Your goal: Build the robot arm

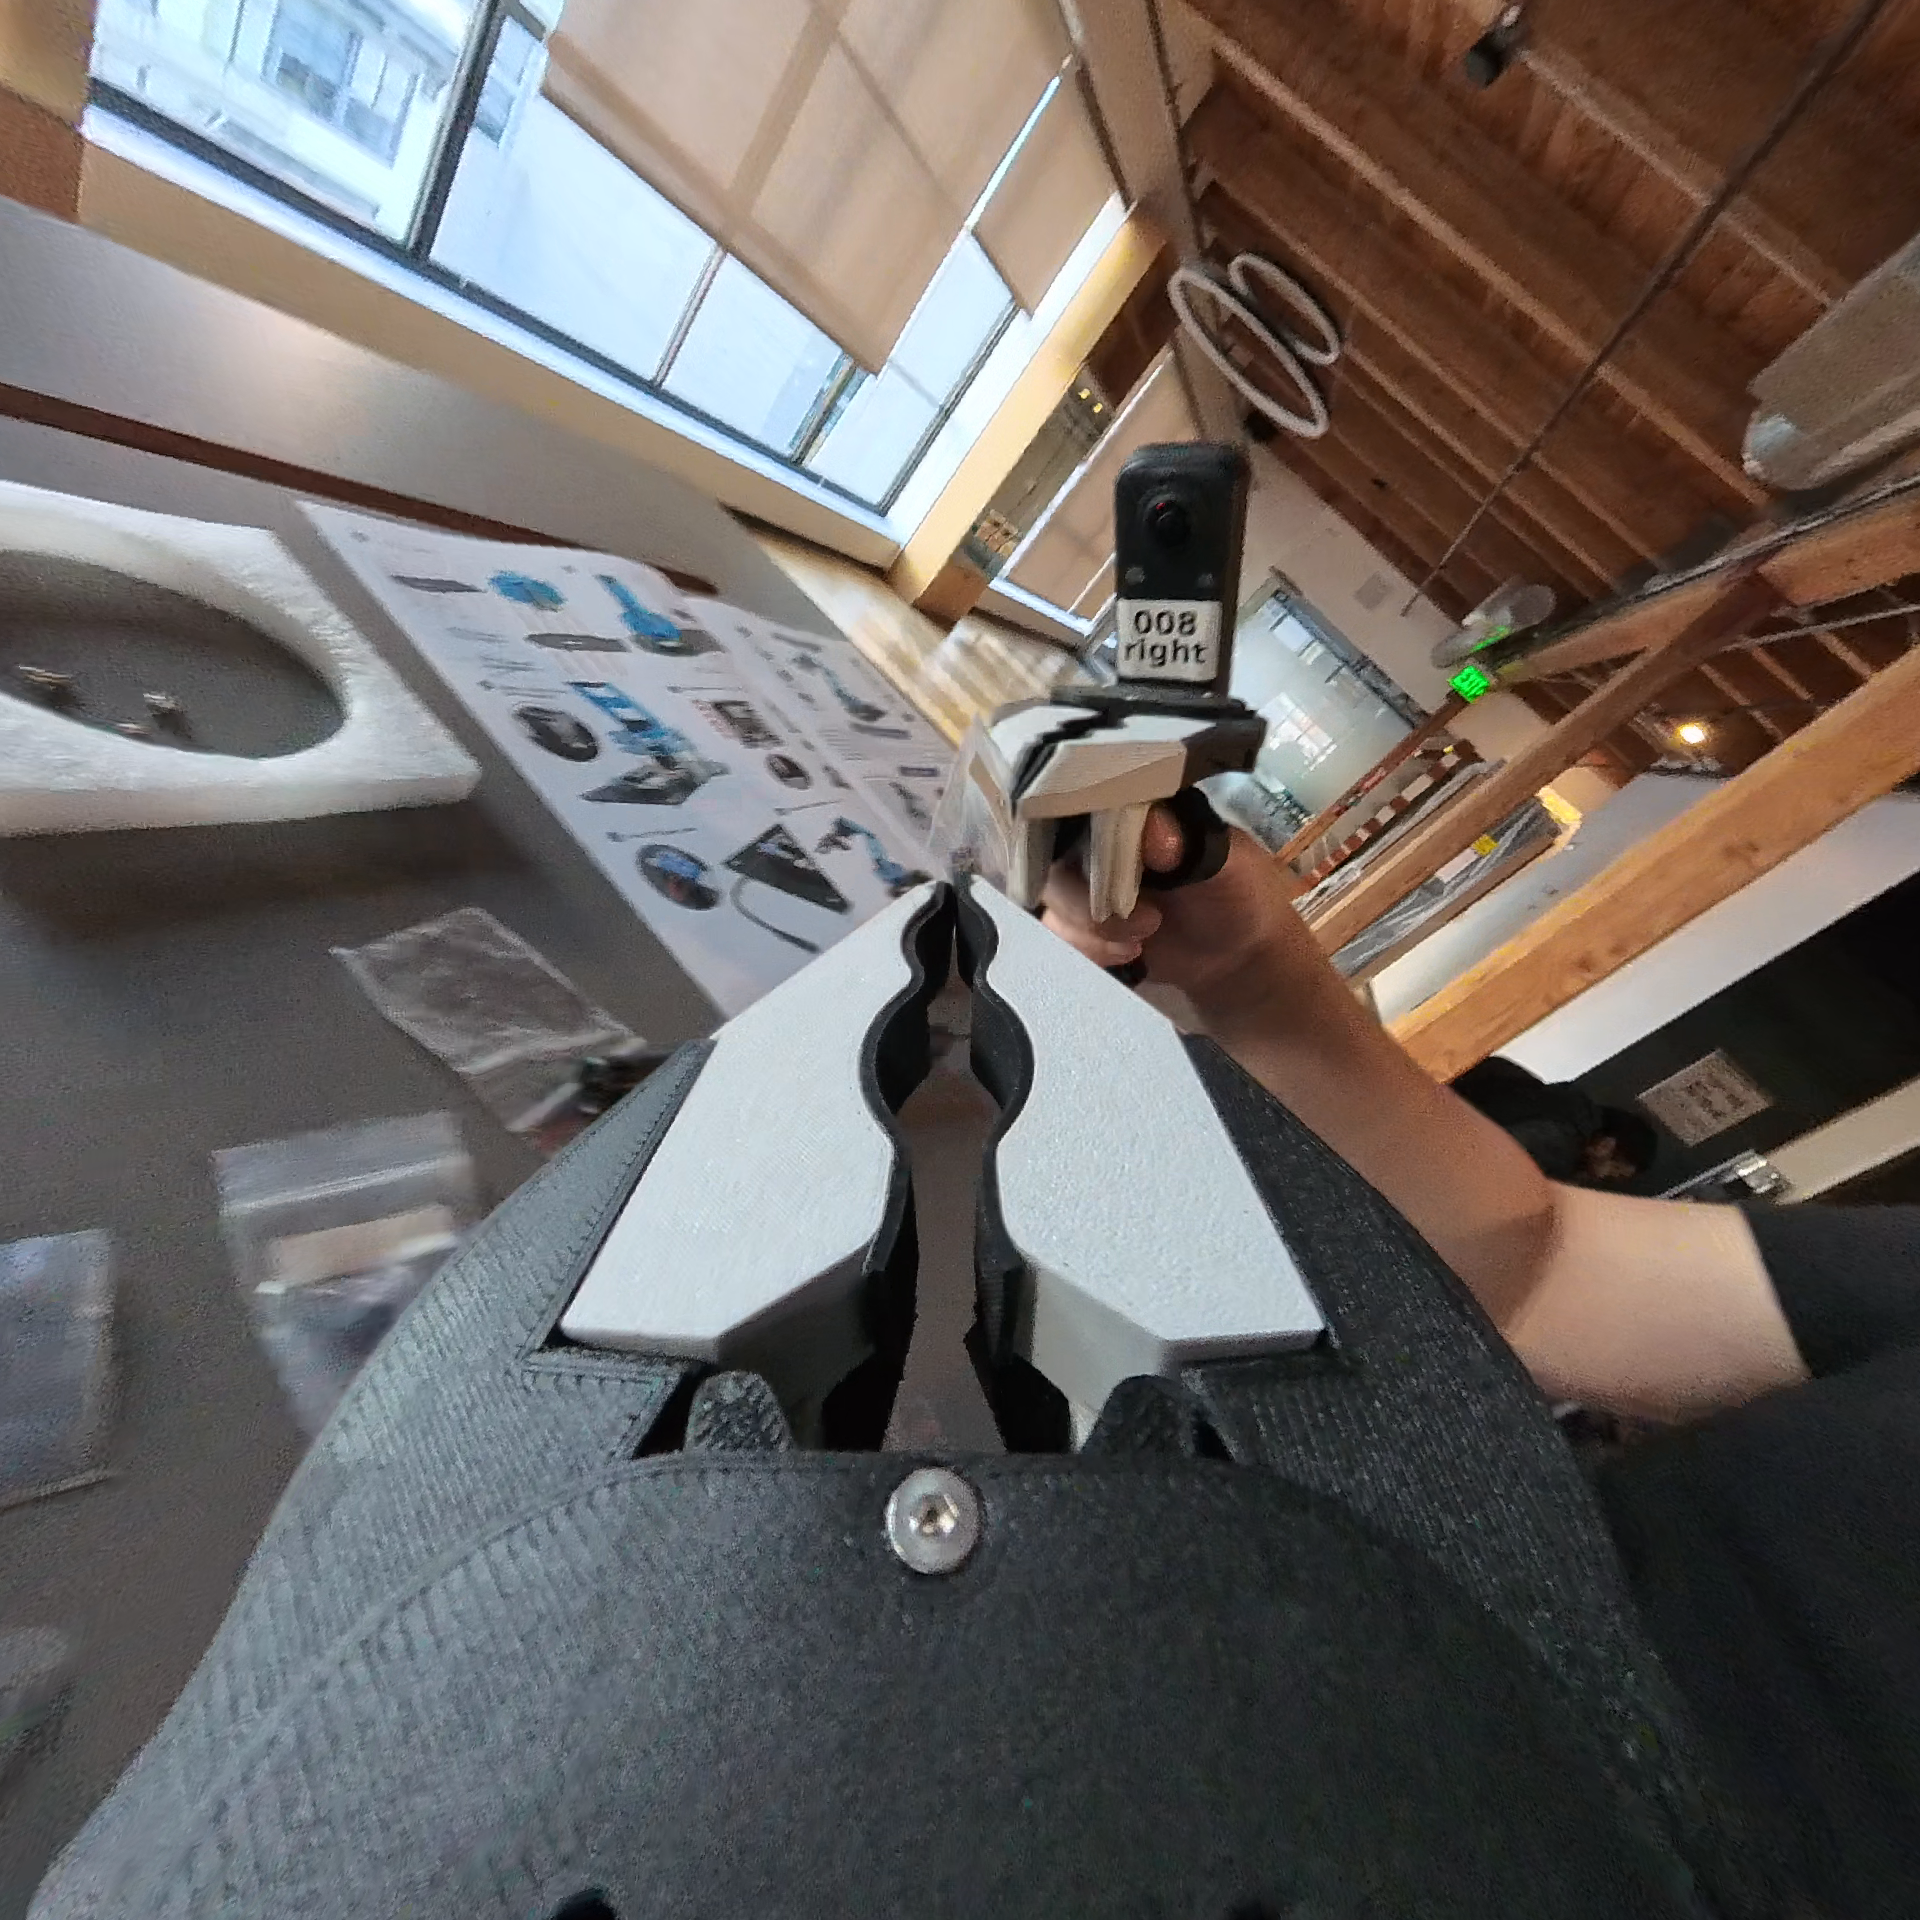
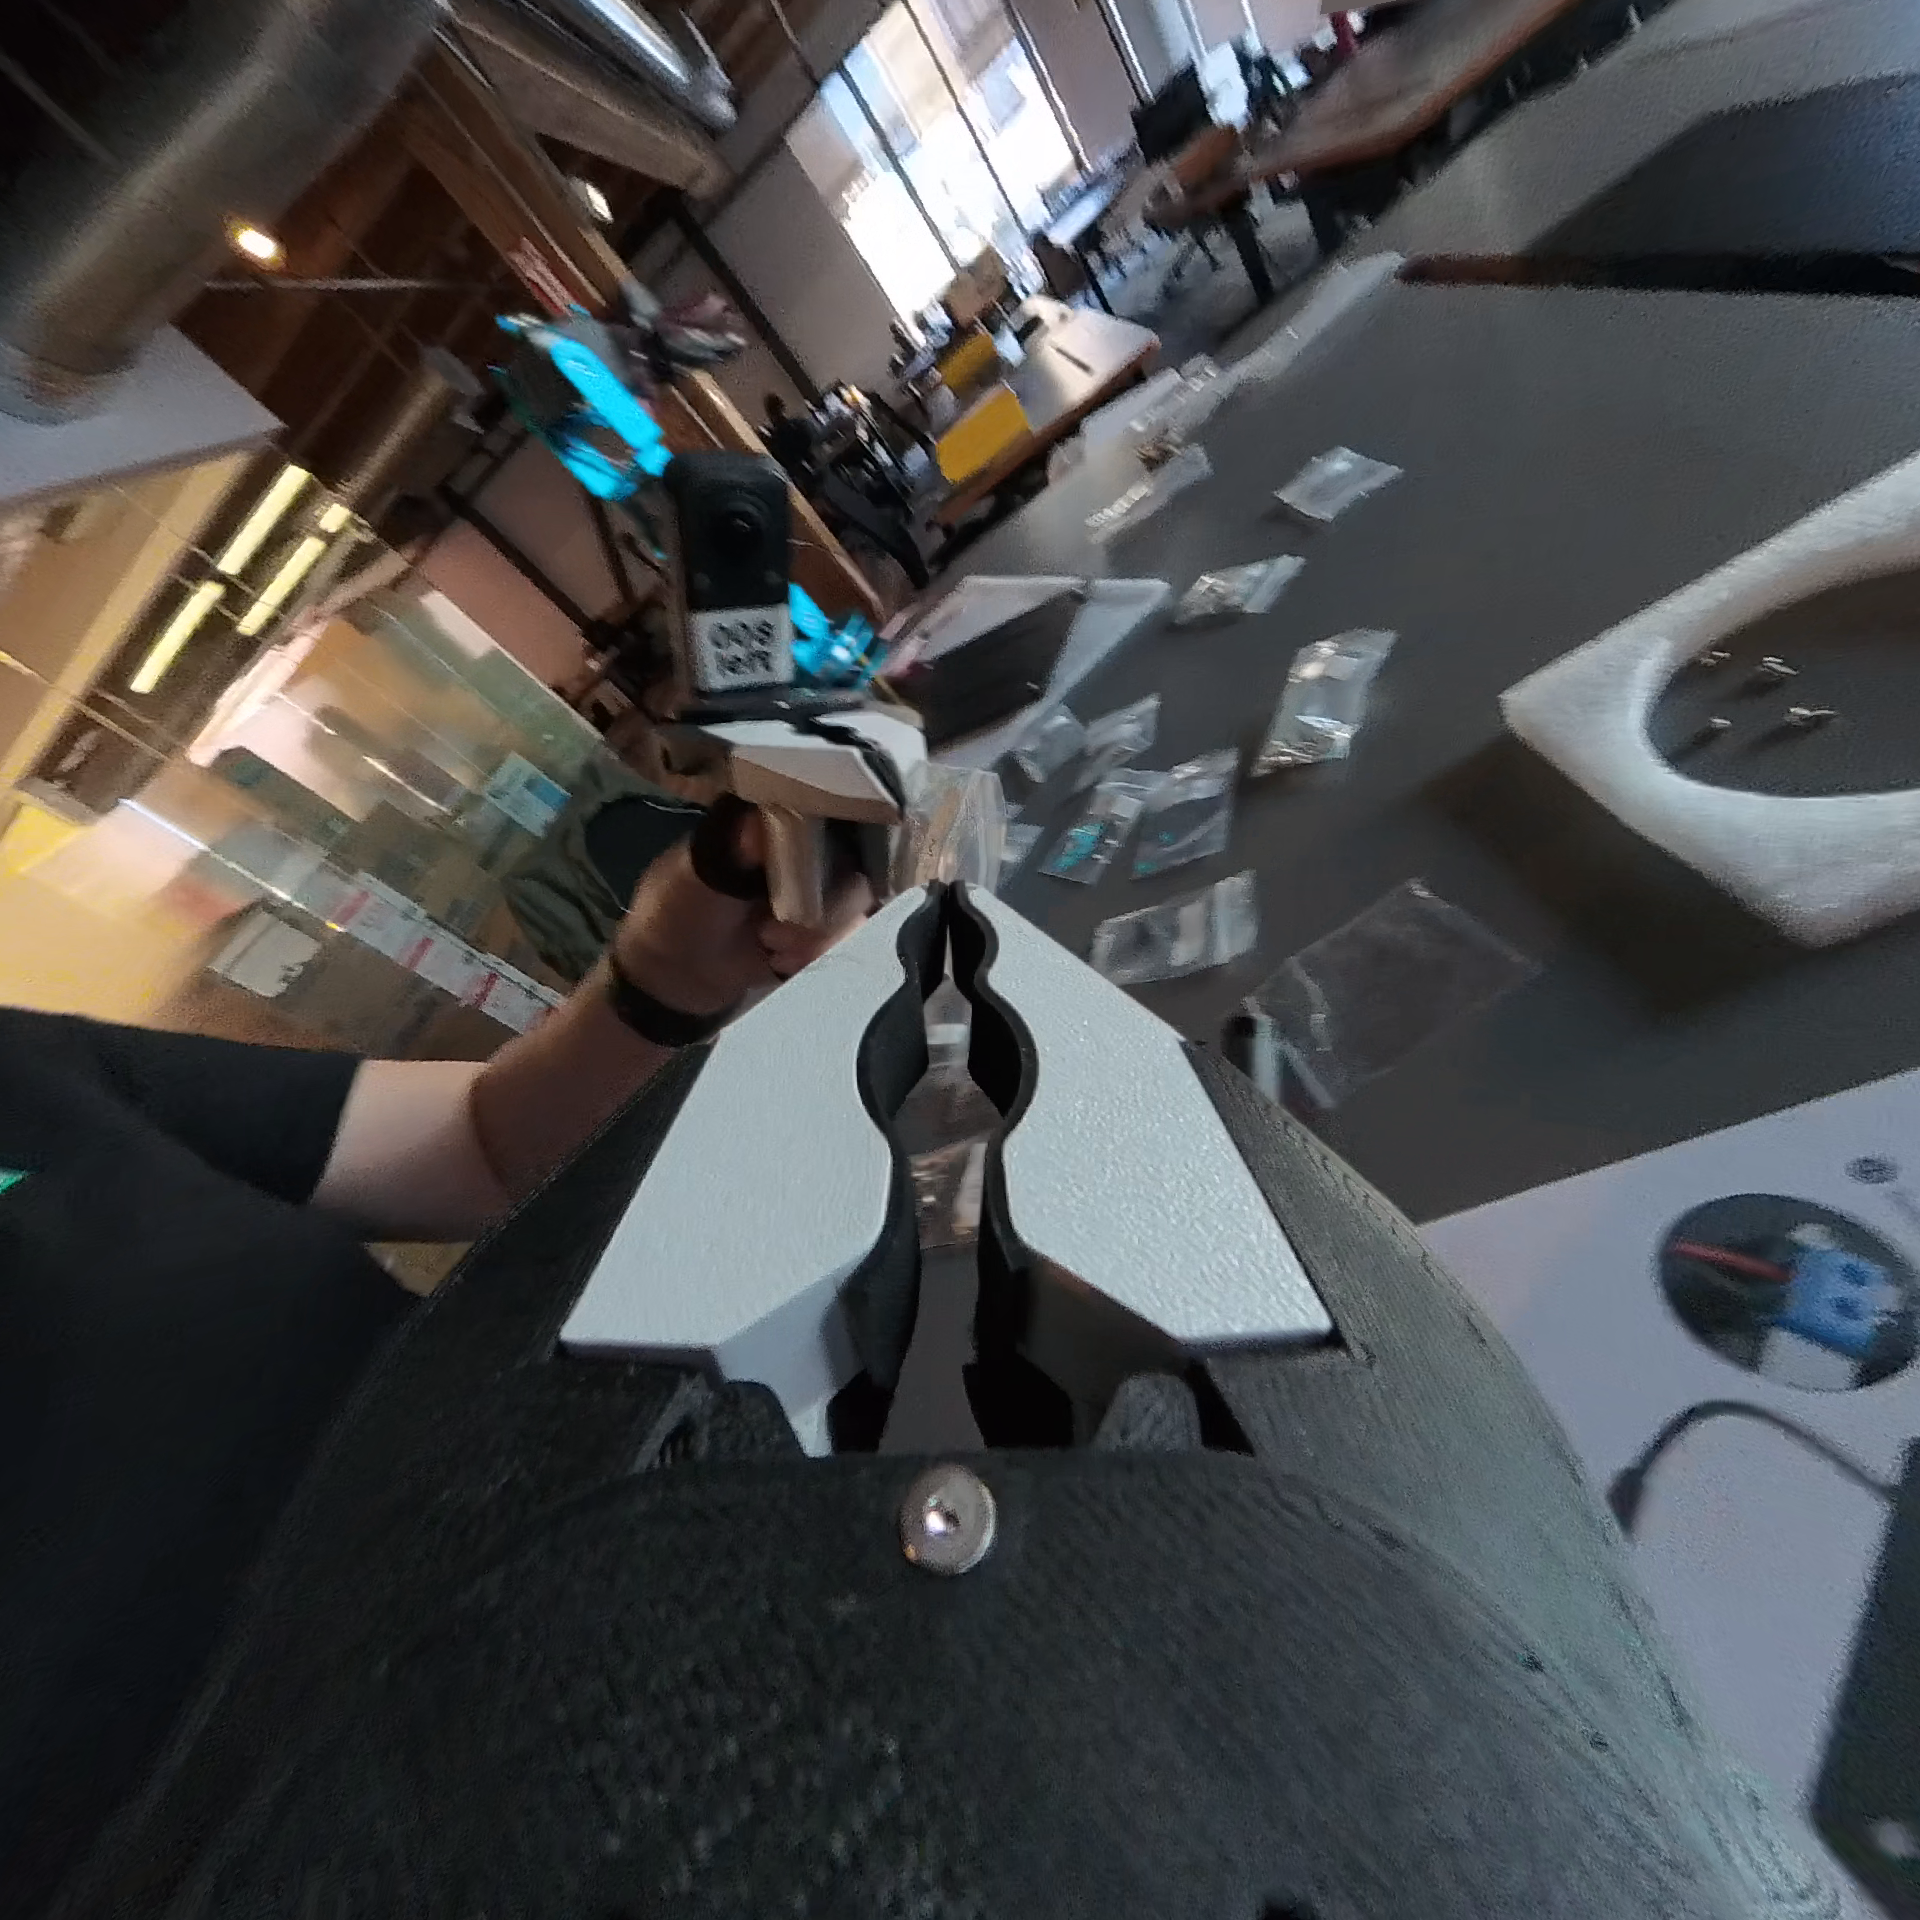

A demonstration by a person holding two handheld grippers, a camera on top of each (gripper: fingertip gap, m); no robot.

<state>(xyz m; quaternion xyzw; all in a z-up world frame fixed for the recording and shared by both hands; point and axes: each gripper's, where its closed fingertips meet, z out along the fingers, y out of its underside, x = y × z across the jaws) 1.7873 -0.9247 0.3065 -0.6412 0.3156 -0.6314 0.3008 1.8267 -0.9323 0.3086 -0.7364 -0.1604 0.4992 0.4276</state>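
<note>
My left gripper (image 1: 954,891) and my right gripper (image 2: 948,889) face each other in the air above a grey table (image 1: 187,966). Both have their jaws closed. A small clear plastic bag (image 1: 958,826) hangs between them, and each gripper pinches an edge of it; it also shows in the right wrist view (image 2: 961,821). The right gripper shows opposite in the left wrist view (image 1: 987,790), held by a hand. The left gripper shows opposite in the right wrist view (image 2: 899,774). What is inside the bag is too blurred to tell.
A white foam tray (image 1: 343,769) with a round recess holding small screws lies on the table; it also shows in the right wrist view (image 2: 1558,717). A printed picture sheet (image 1: 727,717) lies beside it. Several clear bags (image 2: 1184,810) are scattered on the table.
</note>
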